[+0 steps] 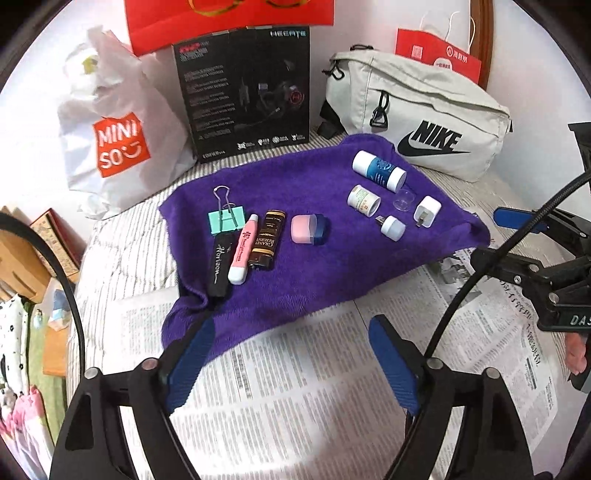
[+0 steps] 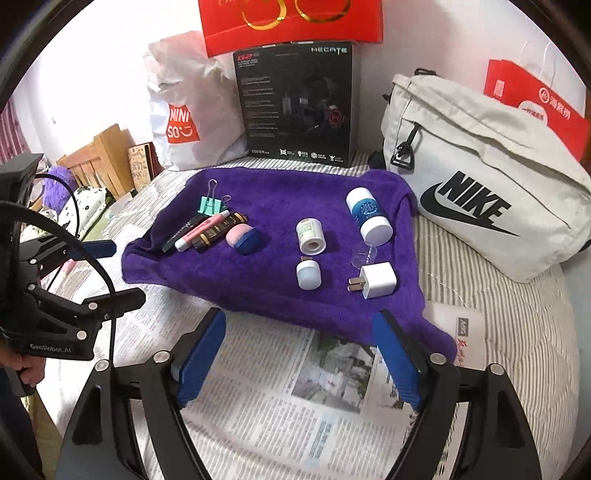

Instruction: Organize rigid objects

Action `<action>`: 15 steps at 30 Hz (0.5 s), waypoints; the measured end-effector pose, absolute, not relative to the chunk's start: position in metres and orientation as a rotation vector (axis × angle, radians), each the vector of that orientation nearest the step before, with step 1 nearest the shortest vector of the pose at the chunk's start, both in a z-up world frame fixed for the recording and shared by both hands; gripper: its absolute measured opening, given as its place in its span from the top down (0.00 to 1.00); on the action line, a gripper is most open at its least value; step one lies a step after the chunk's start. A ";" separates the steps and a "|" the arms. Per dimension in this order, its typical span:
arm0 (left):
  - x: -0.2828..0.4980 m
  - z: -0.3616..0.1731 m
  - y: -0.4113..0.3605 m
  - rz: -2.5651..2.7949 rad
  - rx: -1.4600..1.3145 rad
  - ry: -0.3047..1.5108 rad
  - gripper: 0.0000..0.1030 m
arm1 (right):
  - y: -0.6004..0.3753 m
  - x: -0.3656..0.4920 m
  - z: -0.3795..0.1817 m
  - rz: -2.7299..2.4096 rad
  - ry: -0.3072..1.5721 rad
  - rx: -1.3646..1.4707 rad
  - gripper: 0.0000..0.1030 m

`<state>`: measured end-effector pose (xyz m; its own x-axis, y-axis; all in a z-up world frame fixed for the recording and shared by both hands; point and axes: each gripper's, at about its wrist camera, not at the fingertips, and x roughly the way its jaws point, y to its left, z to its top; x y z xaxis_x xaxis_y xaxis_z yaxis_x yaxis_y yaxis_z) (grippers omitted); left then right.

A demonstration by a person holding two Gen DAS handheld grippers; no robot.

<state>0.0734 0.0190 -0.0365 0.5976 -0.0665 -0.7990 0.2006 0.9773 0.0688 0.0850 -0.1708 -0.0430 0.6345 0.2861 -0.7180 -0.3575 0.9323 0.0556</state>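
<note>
A purple towel (image 1: 295,192) (image 2: 266,192) lies on newspaper and carries two groups of small items. On its left lie a mint binder clip (image 1: 226,218), a black bar (image 1: 220,266), a pink tube (image 1: 243,248), a brown lighter (image 1: 266,240) and a pink-and-blue case (image 1: 308,229) (image 2: 243,236). On its right lie a blue-and-white bottle (image 2: 368,215), a small white jar (image 2: 311,236), a white cap piece (image 2: 308,274), a clear cup (image 2: 364,254) and a white charger plug (image 2: 377,280). My left gripper (image 1: 291,328) and right gripper (image 2: 301,325) stand open at the towel's near edge with nothing between the fingers.
Behind the towel stand a white shopping bag (image 1: 107,122), a black headset box (image 1: 247,92), red paper bags (image 1: 229,18) and a beige waist bag (image 1: 428,114). Newspaper (image 2: 295,398) covers the striped bedding in front. Wooden furniture (image 2: 99,158) is off to the left.
</note>
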 end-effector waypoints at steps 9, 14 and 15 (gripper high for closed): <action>0.034 -0.021 0.014 -0.116 0.109 0.895 0.06 | -0.177 0.048 -0.048 0.336 0.838 -0.017 0.09; 0.015 -0.016 0.013 -0.063 0.071 0.874 0.06 | -0.184 0.034 -0.055 0.299 0.871 0.021 0.04; 0.011 -0.014 0.014 -0.057 0.056 0.867 0.06 | -0.186 0.032 -0.055 0.297 0.875 0.032 0.04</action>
